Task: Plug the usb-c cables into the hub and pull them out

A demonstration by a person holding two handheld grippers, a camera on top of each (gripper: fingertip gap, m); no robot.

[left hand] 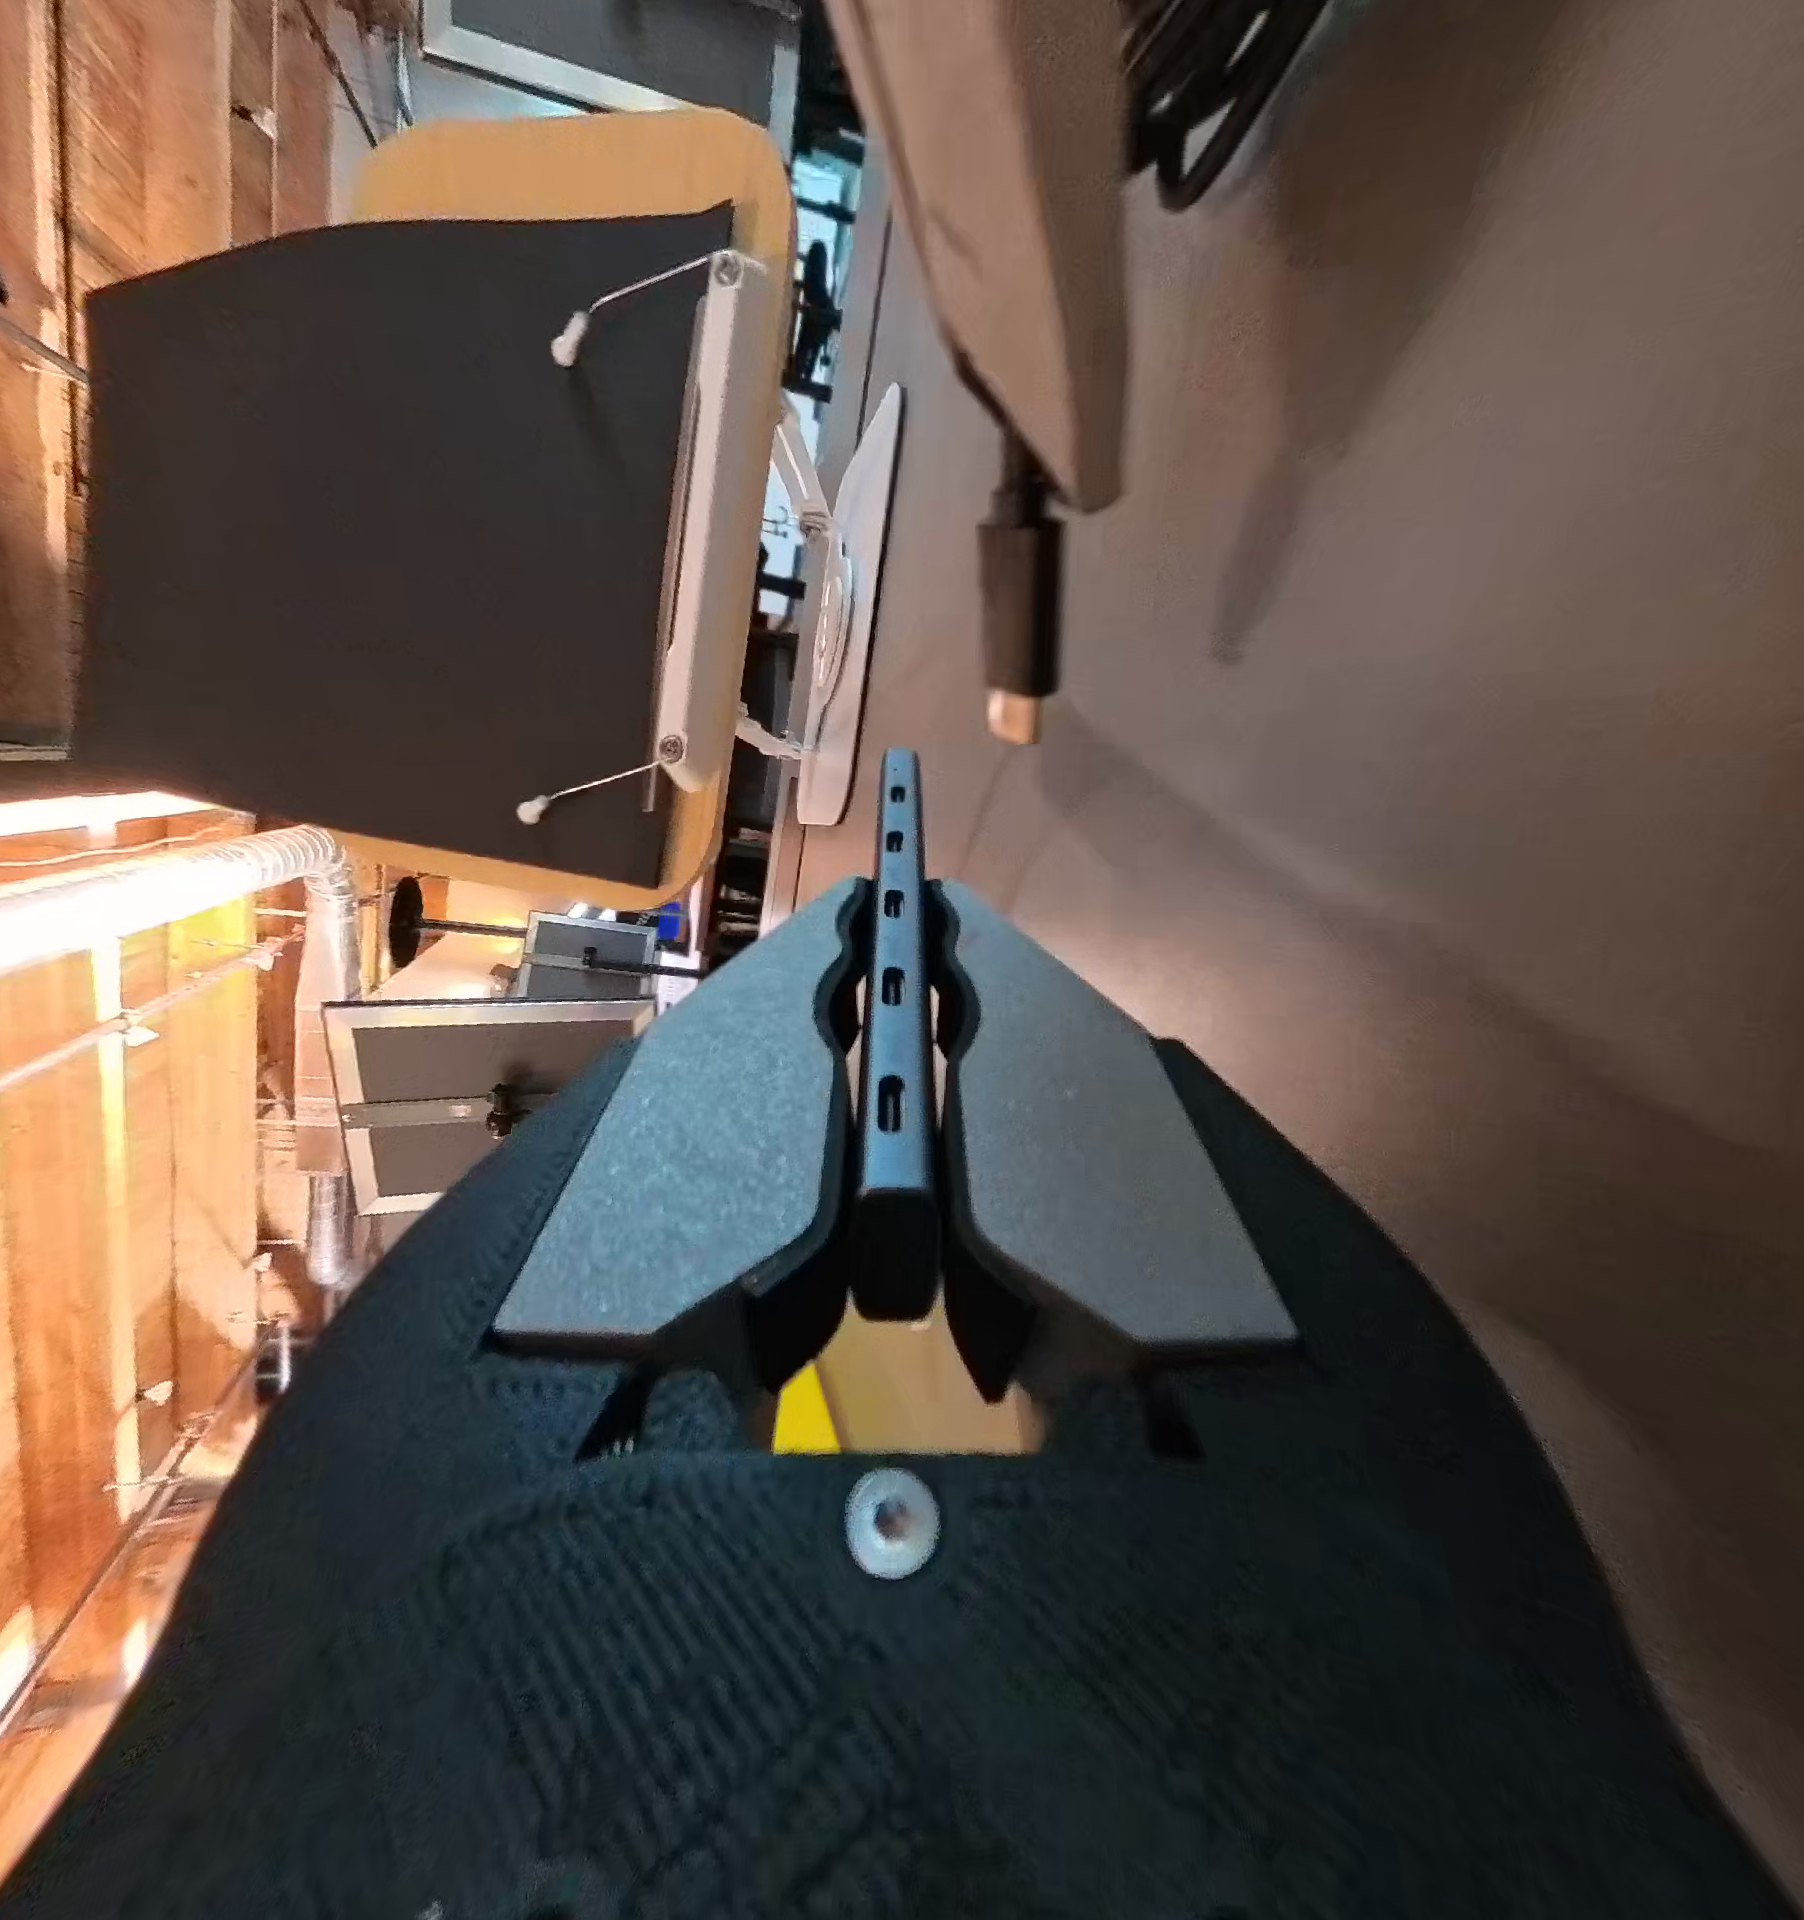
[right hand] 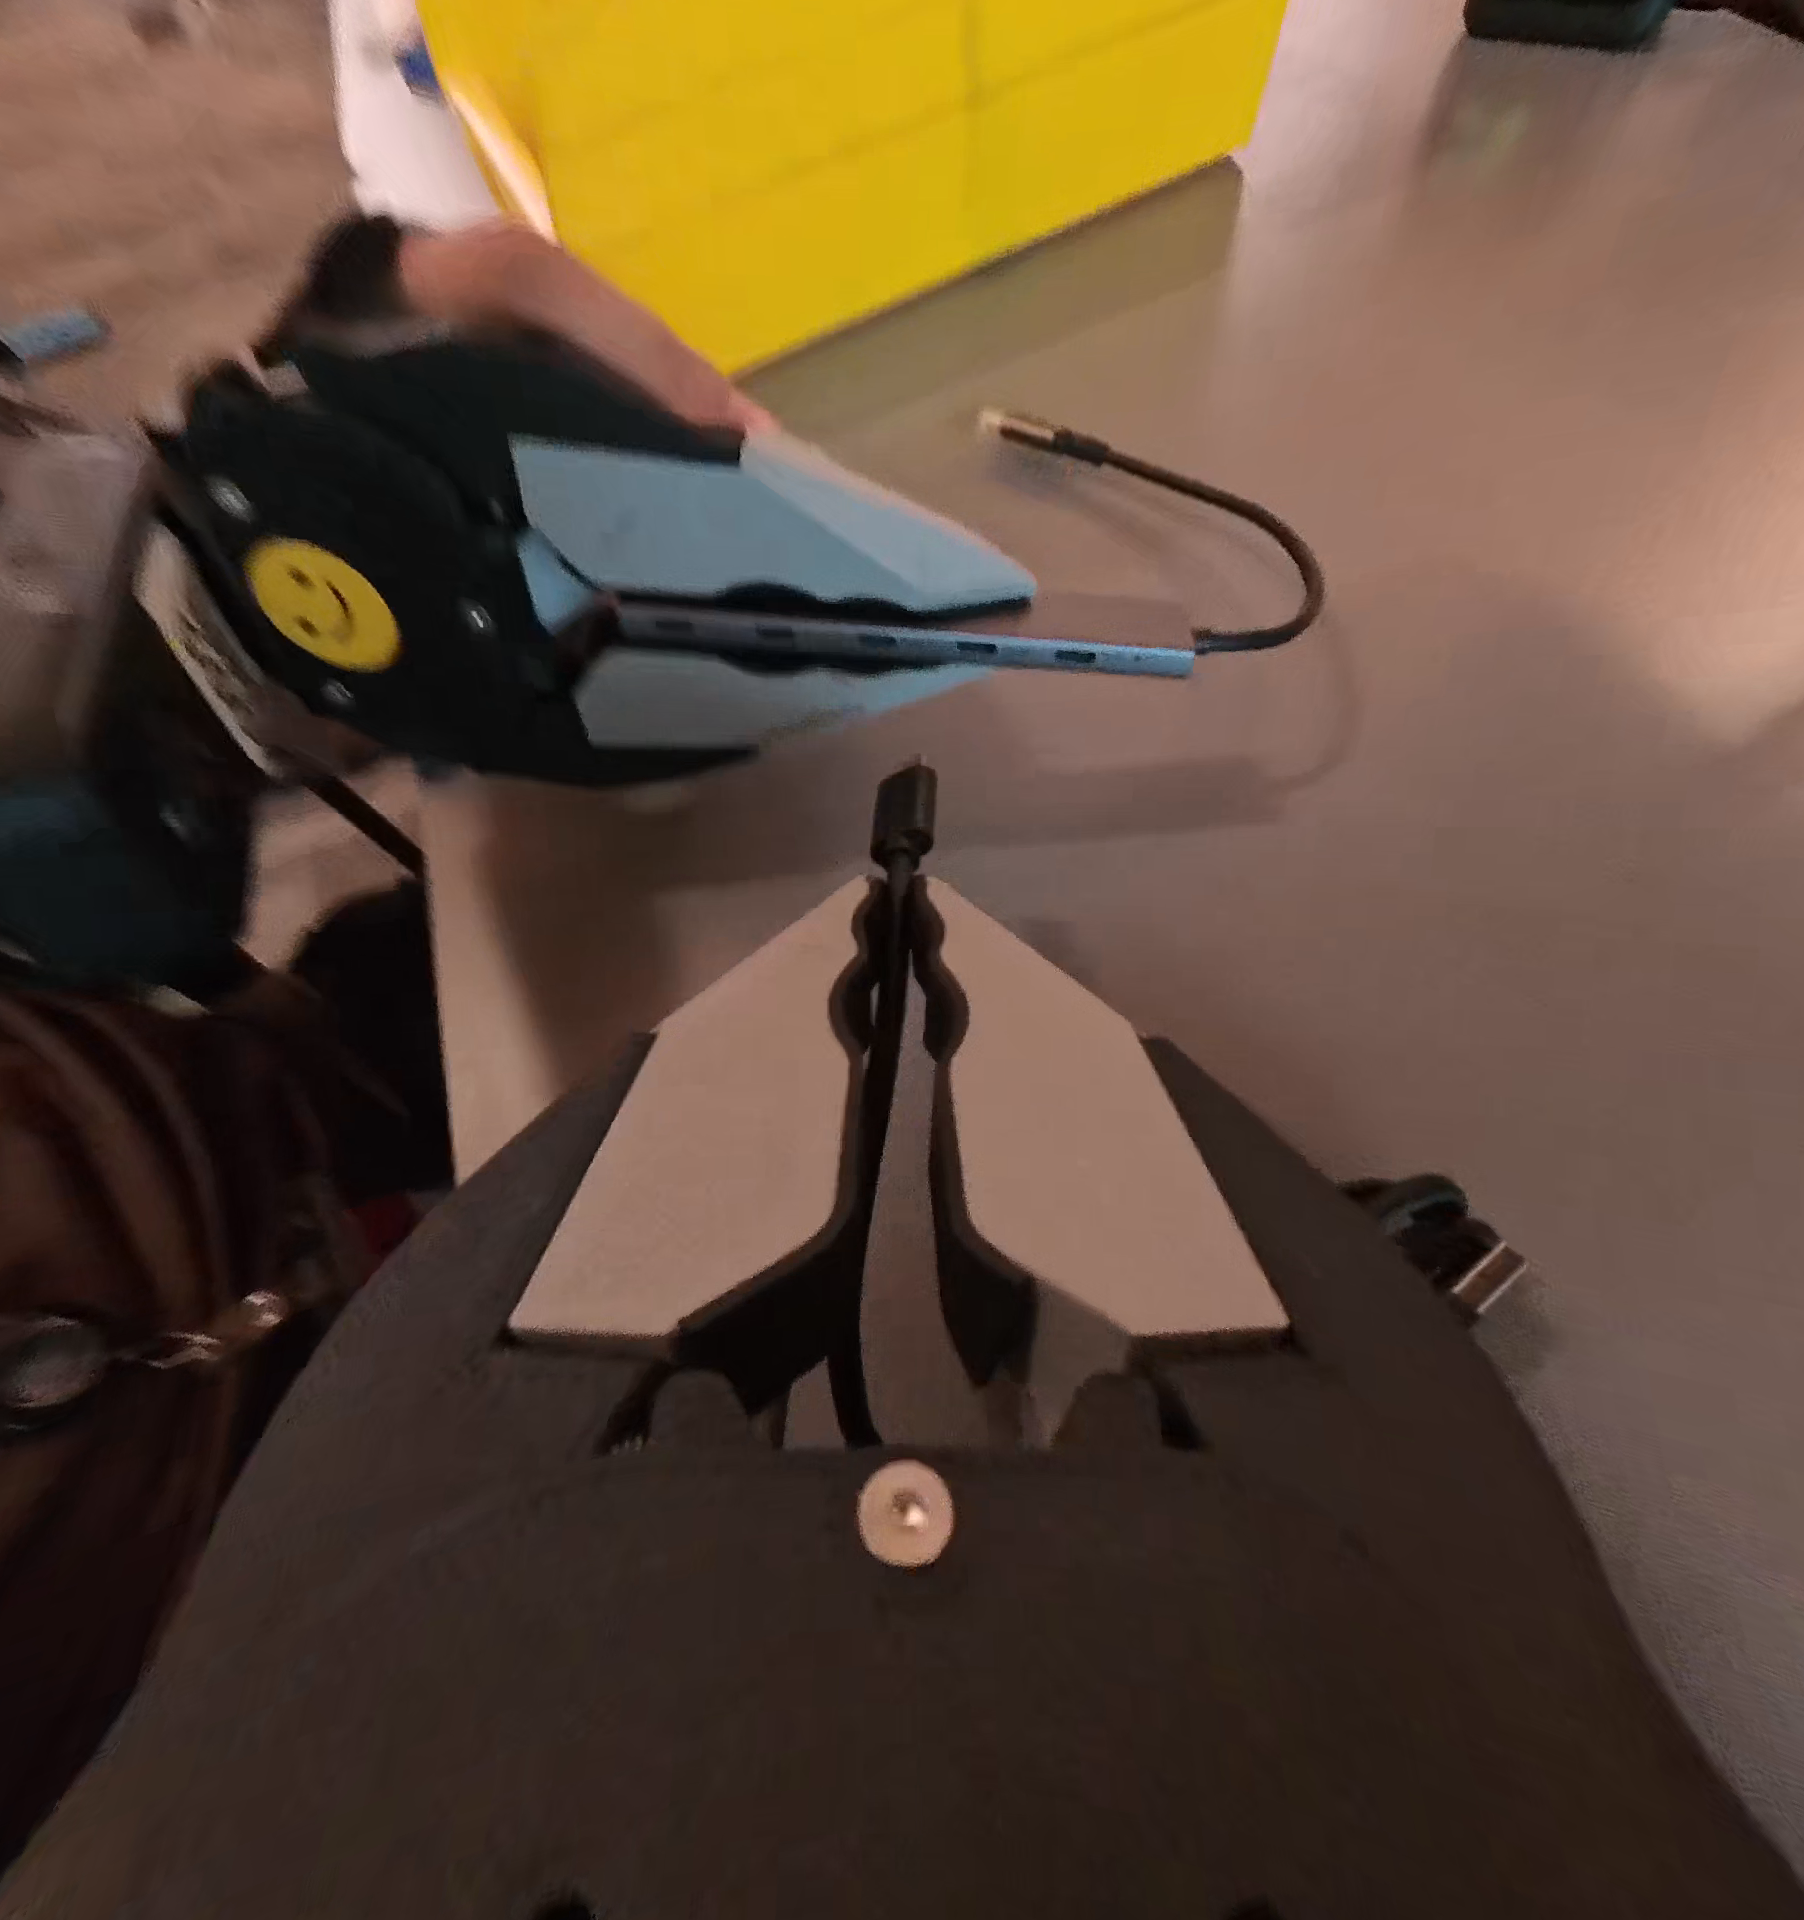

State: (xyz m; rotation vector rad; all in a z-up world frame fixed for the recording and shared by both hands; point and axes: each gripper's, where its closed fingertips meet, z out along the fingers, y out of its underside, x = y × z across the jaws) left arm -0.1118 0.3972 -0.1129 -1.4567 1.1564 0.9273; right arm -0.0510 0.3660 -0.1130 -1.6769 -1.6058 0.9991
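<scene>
My left gripper (left hand: 896,894) is shut on a slim grey hub (left hand: 896,831), held edge-on with its row of ports facing the camera. In the right wrist view the same hub (right hand: 1085,652) sticks out of the left gripper (right hand: 1002,634) above the table, its short black tail cable (right hand: 1282,561) ending in a gold plug. My right gripper (right hand: 896,888) is shut on a black usb-c cable (right hand: 882,1091); its plug (right hand: 906,805) points up toward the hub, a short gap below it. A cable plug with a gold tip (left hand: 1017,623) shows in the left wrist view.
A yellow box (right hand: 877,156) stands on the grey table (right hand: 1500,727) behind the hub. Another plug (right hand: 1469,1262) lies on the table at the right. A person's hand (right hand: 565,301) holds the left gripper. A dark monitor (left hand: 389,520) and coiled black cables (left hand: 1199,114) show in the left wrist view.
</scene>
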